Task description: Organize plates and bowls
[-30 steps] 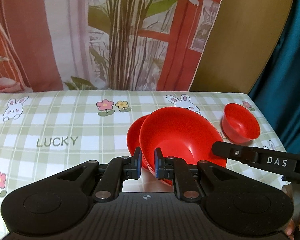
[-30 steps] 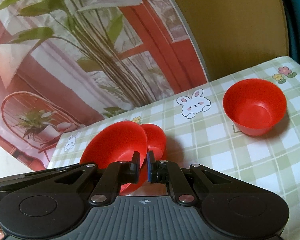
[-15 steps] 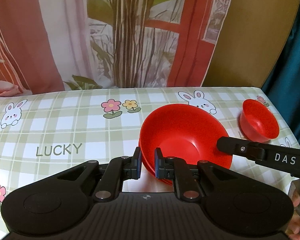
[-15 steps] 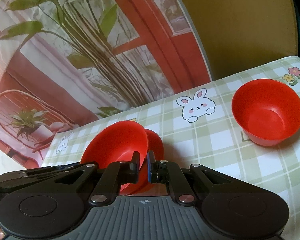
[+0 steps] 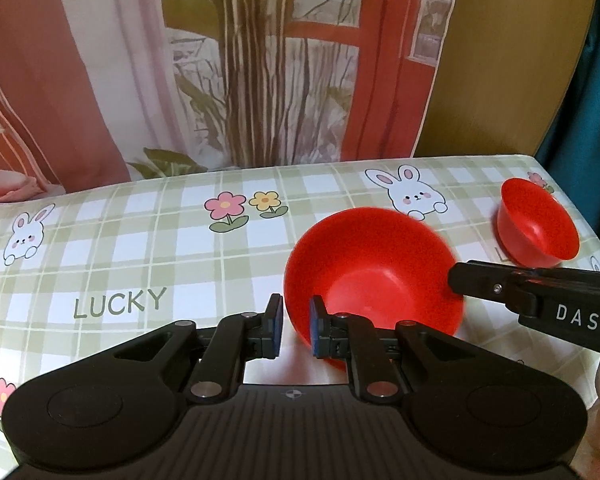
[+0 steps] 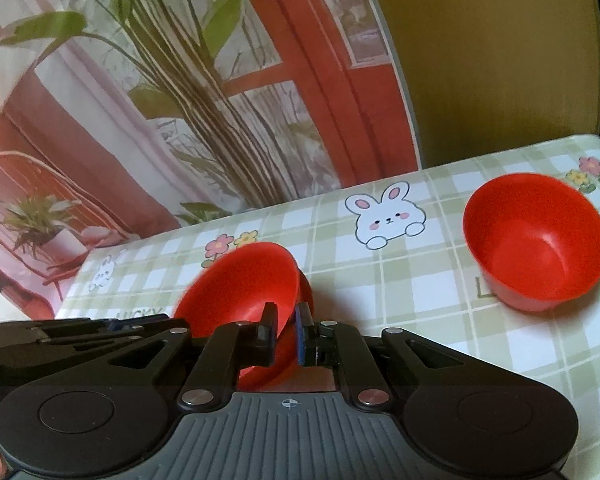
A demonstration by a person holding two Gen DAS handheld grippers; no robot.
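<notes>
Left wrist view: left gripper (image 5: pixel 294 326) jaws opening, large red bowl (image 5: pixel 374 270) rim between; right gripper (image 6: pixel 286 330) clamps rim. Small red bowl (image 6: pixel 536 240) well apart, unstacked.

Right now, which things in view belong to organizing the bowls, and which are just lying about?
Part of the job: nested red bowls; small red bowl.
Just there: checked tablecloth; plant-print backdrop.
</notes>
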